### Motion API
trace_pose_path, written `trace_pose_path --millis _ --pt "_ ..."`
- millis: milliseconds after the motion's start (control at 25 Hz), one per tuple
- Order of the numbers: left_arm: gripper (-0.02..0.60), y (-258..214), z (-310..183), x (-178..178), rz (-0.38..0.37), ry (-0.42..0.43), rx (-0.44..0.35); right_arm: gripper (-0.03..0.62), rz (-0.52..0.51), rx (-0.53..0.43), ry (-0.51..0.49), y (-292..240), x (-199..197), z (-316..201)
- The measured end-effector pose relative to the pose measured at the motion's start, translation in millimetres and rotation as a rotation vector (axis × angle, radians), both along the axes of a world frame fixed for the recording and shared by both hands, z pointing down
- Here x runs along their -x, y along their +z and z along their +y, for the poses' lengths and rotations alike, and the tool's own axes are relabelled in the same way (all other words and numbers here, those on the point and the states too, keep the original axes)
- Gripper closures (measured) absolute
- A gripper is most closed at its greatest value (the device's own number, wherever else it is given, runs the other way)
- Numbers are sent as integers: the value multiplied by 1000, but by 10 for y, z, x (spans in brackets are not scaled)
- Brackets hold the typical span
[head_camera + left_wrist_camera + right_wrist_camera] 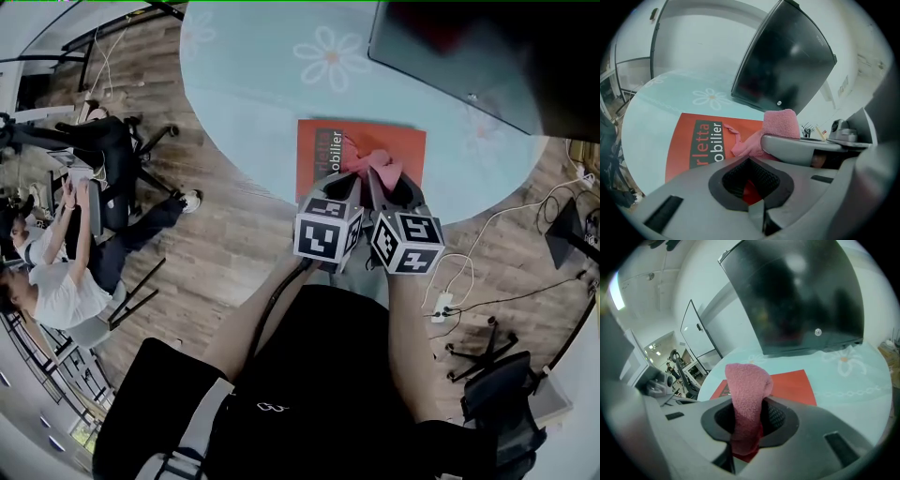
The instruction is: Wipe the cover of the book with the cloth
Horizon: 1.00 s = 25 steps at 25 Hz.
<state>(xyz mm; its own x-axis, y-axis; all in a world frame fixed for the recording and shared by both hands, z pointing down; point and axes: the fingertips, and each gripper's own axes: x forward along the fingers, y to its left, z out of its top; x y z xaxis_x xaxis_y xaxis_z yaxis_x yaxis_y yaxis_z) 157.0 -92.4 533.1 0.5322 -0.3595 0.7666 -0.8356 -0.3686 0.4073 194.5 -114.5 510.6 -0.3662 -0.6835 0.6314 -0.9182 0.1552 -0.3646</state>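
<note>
Evidently the wiping step is only just getting going. The right gripper (pixel 747 425) is clamping the pink cloth (pixel 746 385), with a thick fold standing up out of its jaws. It is hanging over the near edge of the red book (pixel 323 150). The left gripper (pixel 750 187) is sitting just beside it, over the lettered end of the book's near edge. Its jaws are closed together on nothing, and red cover is showing through the hollow between the pads. From the left gripper view, a thin tail of the cloth appears to be trailing on the cover next to the white lettering. The book itself is lying flat on the pale flowered table (pixel 244 89), with a dark screen (pixel 450 47) standing beyond its far edge. Next, I judge, the right gripper should be pressing the cloth down and sweeping it across the cover, while the left steadies the book.
</note>
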Motion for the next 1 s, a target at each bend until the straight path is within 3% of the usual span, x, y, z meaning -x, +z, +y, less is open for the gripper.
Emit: trace_pose_path --millis 640,1000 --pt "572 -23 -6 -624 4 44 -14 498 -4 7 44 4 -653 59" --pt "572 -32 29 -970 2 17 -14 497 6 16 5 7 -999 81"
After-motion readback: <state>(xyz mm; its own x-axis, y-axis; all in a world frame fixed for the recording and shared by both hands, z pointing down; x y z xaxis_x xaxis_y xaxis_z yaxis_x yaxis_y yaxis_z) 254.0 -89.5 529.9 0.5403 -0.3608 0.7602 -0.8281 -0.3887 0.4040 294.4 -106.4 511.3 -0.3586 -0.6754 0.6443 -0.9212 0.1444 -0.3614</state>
